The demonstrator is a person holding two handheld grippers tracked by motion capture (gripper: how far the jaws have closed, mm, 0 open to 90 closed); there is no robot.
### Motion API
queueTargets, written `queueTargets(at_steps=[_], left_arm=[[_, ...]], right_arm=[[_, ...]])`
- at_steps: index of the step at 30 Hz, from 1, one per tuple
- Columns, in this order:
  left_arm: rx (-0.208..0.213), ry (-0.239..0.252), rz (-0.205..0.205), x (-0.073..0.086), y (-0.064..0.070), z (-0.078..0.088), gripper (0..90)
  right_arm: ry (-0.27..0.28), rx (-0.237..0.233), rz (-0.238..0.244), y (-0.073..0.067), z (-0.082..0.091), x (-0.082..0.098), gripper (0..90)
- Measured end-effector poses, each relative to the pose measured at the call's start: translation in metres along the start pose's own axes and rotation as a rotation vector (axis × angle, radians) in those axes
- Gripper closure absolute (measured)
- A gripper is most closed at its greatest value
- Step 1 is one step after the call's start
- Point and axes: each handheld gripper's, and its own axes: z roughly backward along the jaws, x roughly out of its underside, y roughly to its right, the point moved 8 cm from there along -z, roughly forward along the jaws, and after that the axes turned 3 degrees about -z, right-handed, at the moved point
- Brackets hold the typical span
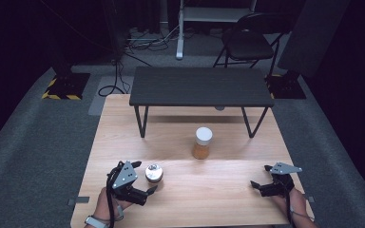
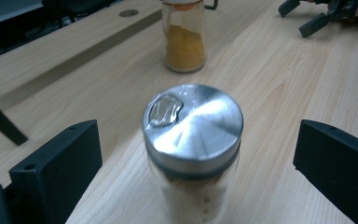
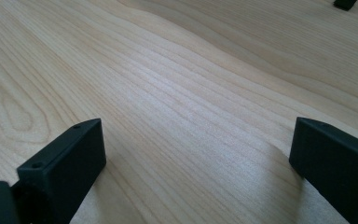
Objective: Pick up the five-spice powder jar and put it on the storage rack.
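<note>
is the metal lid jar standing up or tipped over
Upright: the jar stands on the table, its metal lid on top, between the left gripper's open jaws.

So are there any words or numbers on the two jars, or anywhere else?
None: no word, number or sign can be read anywhere.
Jar with the steel lid between the left gripper jaws: bare metal, no print.
Jar of orange powder: no label shows.
Black and yellow stripes on the floor plate: a pattern, not writing.
</note>
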Motion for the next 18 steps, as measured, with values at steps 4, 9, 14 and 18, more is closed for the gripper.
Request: queueTargets(at_steps=[4, 9, 14, 18], left_arm=[[0.027, 0.007, 0.001, -0.005, -0.004, -0.01, 0.6], [0.045, -0.002, 0.0, -0.006, -0.006, -0.022, 0.9], [0.042, -0.056, -0.013, -0.002, -0.005, -0.032, 2.4], [0.03, -0.093, -0.005, 0.003, -0.005, -0.039, 4.6]], right_arm=[[0.0, 0.004, -0.004, 0.0, 0.0, 0.0, 3.1], [0.0, 0.008, -0.006, 0.0, 0.0, 0.0, 3.1], [0.0, 0.01, -0.007, -0.001, 0.0, 0.0, 3.1], [0.001, 0.01, -0.007, -0.001, 0.0, 0.0, 3.1]])
